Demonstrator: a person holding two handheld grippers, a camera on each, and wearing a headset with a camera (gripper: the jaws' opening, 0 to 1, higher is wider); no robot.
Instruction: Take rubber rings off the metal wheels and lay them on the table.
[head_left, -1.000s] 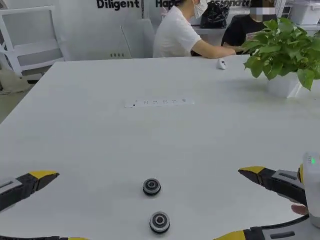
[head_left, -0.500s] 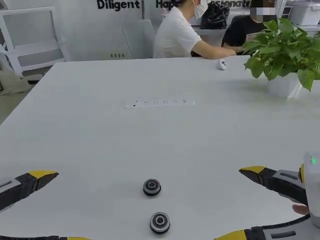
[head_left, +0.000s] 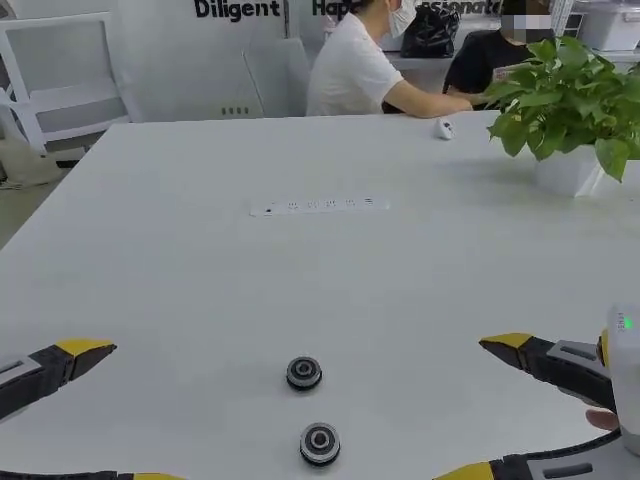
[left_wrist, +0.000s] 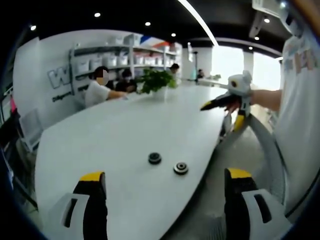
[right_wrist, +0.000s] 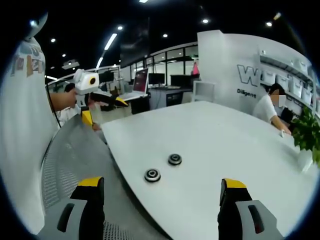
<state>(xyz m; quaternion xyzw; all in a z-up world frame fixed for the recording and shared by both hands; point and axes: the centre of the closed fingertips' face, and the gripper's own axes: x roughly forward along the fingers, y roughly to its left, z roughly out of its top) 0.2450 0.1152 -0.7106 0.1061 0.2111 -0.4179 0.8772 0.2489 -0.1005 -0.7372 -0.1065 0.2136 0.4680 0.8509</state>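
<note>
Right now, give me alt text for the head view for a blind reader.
Two metal wheels, a nearer wheel and a farther wheel, lie on a white table between the open left gripper and open right gripper. Beyond are a power strip, a potted plant at right and two seated people.

My left gripper (left_wrist: 165, 176) and right gripper (right_wrist: 162, 182) each have two black jaws, slotted near the base and capped with yellow tips. The right one's white housing (head_left: 625, 375) bears a small green light (head_left: 626, 322). My shirt (left_wrist: 300, 100) is white with printed lettering.
</note>
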